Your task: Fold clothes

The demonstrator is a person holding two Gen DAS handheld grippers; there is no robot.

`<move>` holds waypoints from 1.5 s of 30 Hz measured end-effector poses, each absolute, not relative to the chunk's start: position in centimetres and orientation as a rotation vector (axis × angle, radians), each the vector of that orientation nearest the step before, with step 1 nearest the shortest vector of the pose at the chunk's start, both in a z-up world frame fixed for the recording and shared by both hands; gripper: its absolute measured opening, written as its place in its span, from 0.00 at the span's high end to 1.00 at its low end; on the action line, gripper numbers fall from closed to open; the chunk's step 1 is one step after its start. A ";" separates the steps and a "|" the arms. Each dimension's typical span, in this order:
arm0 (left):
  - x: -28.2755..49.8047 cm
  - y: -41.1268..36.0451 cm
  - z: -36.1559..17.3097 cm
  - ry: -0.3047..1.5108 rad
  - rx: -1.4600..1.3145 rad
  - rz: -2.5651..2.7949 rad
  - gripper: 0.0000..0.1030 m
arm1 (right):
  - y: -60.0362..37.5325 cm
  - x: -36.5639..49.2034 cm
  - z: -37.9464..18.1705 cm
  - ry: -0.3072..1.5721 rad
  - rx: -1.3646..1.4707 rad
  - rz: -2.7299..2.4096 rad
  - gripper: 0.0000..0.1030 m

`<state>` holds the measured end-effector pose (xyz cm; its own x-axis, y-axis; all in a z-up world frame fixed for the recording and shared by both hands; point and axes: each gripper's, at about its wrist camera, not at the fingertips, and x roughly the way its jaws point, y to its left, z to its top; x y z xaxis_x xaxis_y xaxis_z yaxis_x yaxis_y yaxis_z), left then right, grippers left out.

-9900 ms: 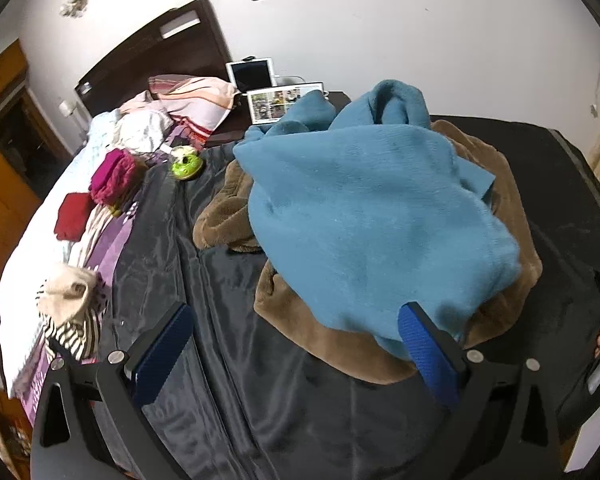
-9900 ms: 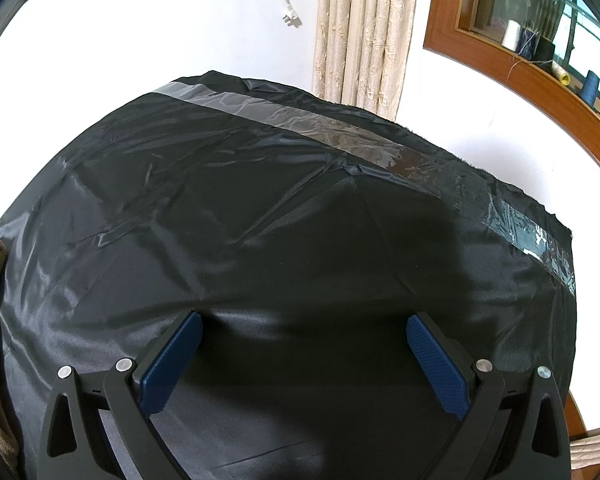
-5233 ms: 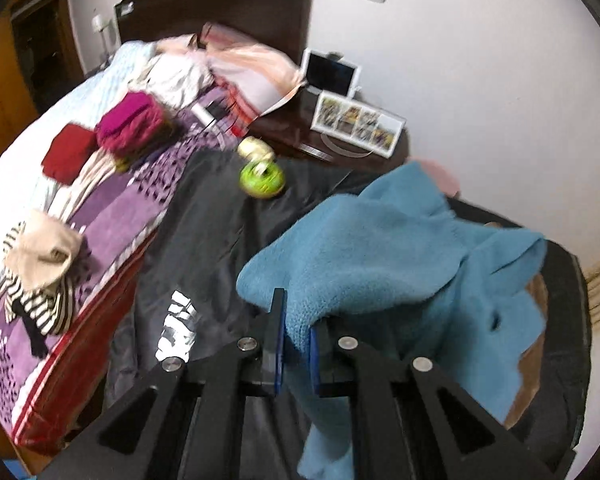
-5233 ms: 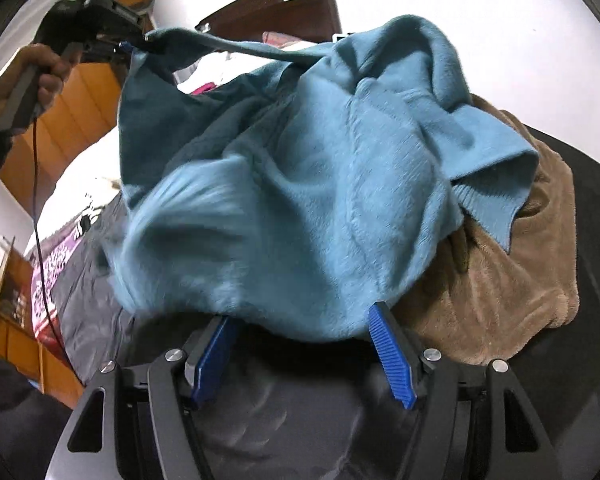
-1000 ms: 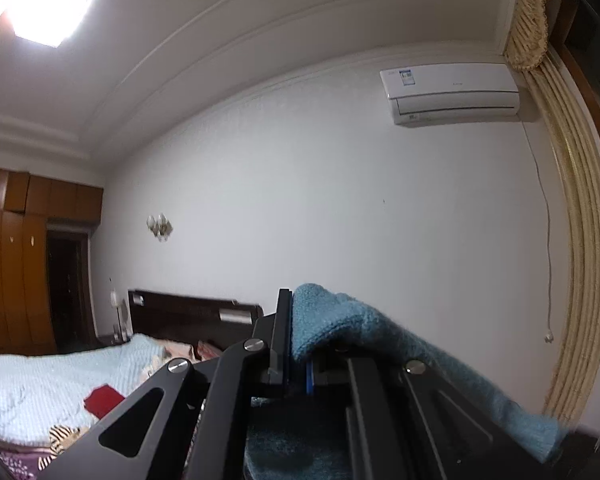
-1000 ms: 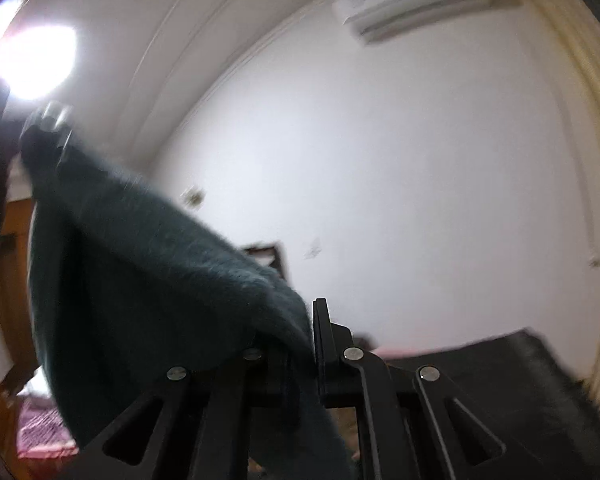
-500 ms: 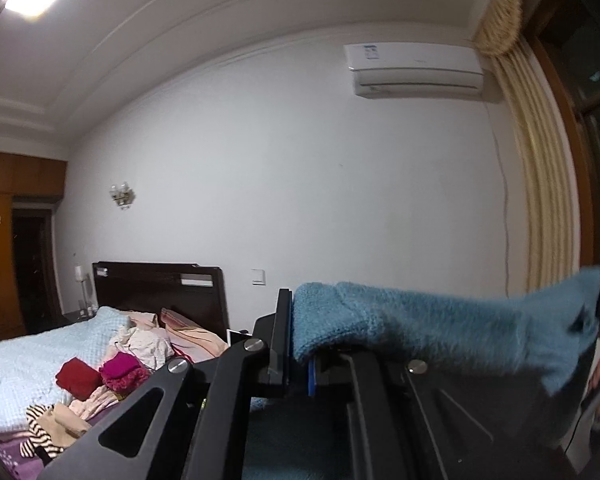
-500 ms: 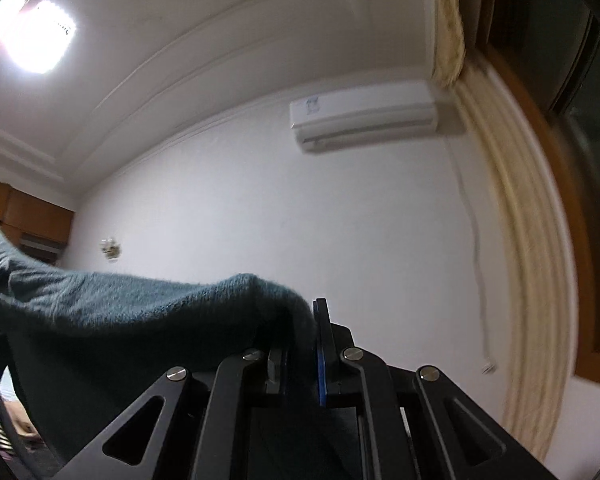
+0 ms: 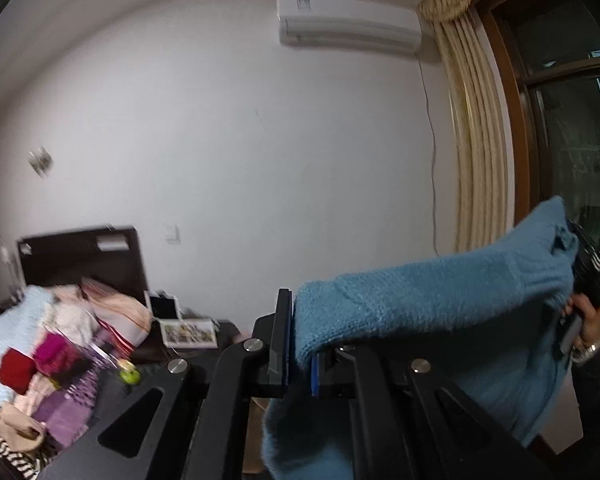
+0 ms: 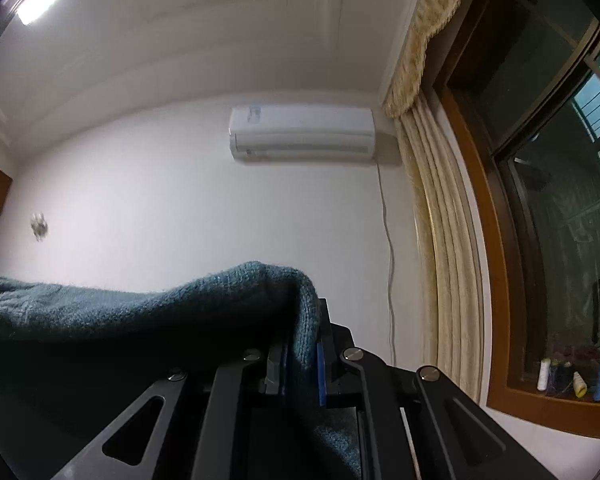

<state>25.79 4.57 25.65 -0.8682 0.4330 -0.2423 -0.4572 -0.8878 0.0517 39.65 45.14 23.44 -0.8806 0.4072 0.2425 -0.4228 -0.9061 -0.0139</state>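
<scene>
A blue knitted sweater is held up in the air, stretched between my two grippers. My left gripper is shut on one end of its top edge. The sweater runs right to my right gripper, held by a hand at the right edge of the left wrist view. In the right wrist view my right gripper is shut on a fold of the sweater, which spreads left and hangs down. Its lower part is hidden behind the gripper bodies.
A bed with piled clothes lies at the lower left, with a dark headboard and a nightstand with a photo frame. Ahead are a white wall, an air conditioner, a curtain and a window.
Both grippers stay shut on the sweater. The left wrist view has tilted down and right, showing more of the bed and window. The right wrist view has swung towards the window.
</scene>
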 end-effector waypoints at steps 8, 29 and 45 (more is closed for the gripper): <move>11.6 9.6 17.6 0.127 -0.616 2.592 0.91 | 49.1 27.2 17.9 -0.156 -0.050 2.628 0.90; -16.8 16.5 -7.7 0.212 -1.389 2.383 0.90 | 55.4 -3.4 -6.8 -0.202 -1.017 2.439 0.90; -18.7 11.6 -8.1 0.206 -1.444 2.258 0.33 | 55.0 -3.2 -9.6 -0.122 -1.322 2.467 0.18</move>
